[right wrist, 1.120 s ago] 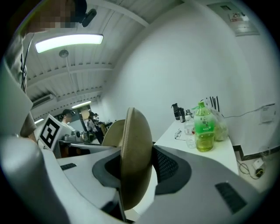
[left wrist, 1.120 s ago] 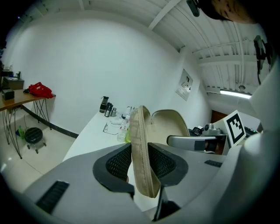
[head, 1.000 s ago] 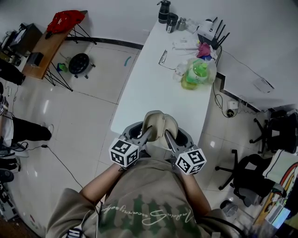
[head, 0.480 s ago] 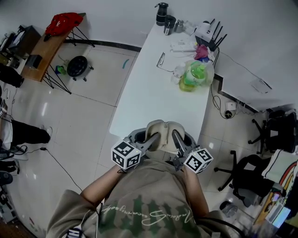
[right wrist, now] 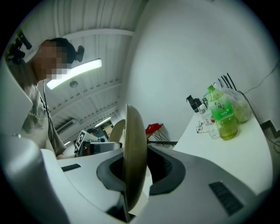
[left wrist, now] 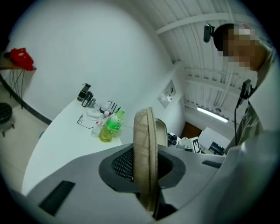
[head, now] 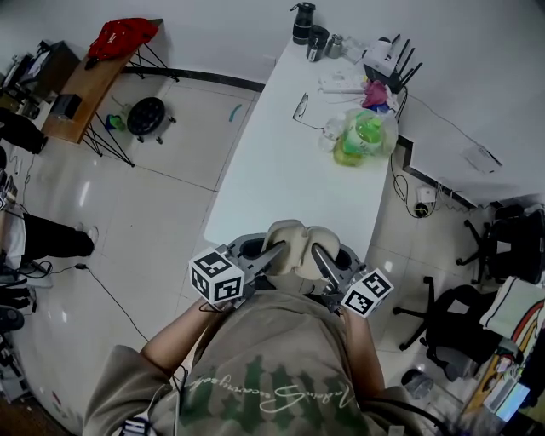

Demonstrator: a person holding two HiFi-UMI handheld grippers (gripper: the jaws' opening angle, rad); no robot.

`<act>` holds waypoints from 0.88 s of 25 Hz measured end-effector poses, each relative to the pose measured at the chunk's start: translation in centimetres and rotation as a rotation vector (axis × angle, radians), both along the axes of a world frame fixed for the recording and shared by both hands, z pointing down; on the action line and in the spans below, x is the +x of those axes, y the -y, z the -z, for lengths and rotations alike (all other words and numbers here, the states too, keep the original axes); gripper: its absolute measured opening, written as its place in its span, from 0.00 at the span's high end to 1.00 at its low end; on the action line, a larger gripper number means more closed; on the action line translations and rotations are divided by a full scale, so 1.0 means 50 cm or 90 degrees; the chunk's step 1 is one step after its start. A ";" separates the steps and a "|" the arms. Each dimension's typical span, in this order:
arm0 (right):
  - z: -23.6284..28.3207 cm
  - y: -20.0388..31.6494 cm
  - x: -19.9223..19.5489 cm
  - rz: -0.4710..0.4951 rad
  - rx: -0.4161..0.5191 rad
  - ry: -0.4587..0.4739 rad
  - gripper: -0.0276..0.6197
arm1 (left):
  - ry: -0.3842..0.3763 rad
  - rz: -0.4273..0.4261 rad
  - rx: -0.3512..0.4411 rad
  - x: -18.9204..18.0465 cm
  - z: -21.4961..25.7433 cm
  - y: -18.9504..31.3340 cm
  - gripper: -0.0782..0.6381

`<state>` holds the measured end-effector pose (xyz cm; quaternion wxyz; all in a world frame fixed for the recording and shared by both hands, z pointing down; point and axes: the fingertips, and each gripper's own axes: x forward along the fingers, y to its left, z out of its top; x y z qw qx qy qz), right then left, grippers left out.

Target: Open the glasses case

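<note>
The beige glasses case [head: 294, 243] hangs over the near end of the white table, its two halves spread apart like a shell. My left gripper [head: 272, 251] is shut on the left half [left wrist: 144, 144], which stands on edge between its pads; these jaws have just been closing on it. The other half [left wrist: 161, 129] shows behind it. My right gripper [head: 318, 253] is shut on the right half [right wrist: 133, 153], whose thin rim is pinched between its jaws; they closed a moment ago. The case's inside is hidden.
The long white table [head: 281, 162] runs away from me. Towards its far end are a green bottle in a bag [head: 362, 136], a pair of glasses [head: 300, 106], black cups [head: 302, 21] and a router [head: 383, 55]. An office chair [head: 460, 315] stands at the right.
The two halves of the case have spread further apart. My left gripper has moved a little to the left and up; the right one has shifted slightly right.
</note>
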<state>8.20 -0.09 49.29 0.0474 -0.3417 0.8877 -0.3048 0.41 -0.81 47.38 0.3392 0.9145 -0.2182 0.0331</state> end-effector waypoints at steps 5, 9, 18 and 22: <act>-0.029 -0.020 -0.023 0.062 -0.106 0.075 0.86 | 0.011 -0.045 0.008 -0.004 0.007 -0.010 0.81; -0.043 -0.038 -0.024 0.099 -0.133 0.072 0.86 | 0.026 -0.064 0.006 0.005 0.001 -0.022 0.81; -0.016 -0.036 0.015 0.057 -0.095 0.101 0.86 | 0.009 -0.113 0.066 0.029 0.008 -0.045 0.81; -0.021 -0.018 0.029 0.014 -0.090 0.072 0.86 | 0.021 -0.147 0.068 0.036 -0.007 -0.057 0.81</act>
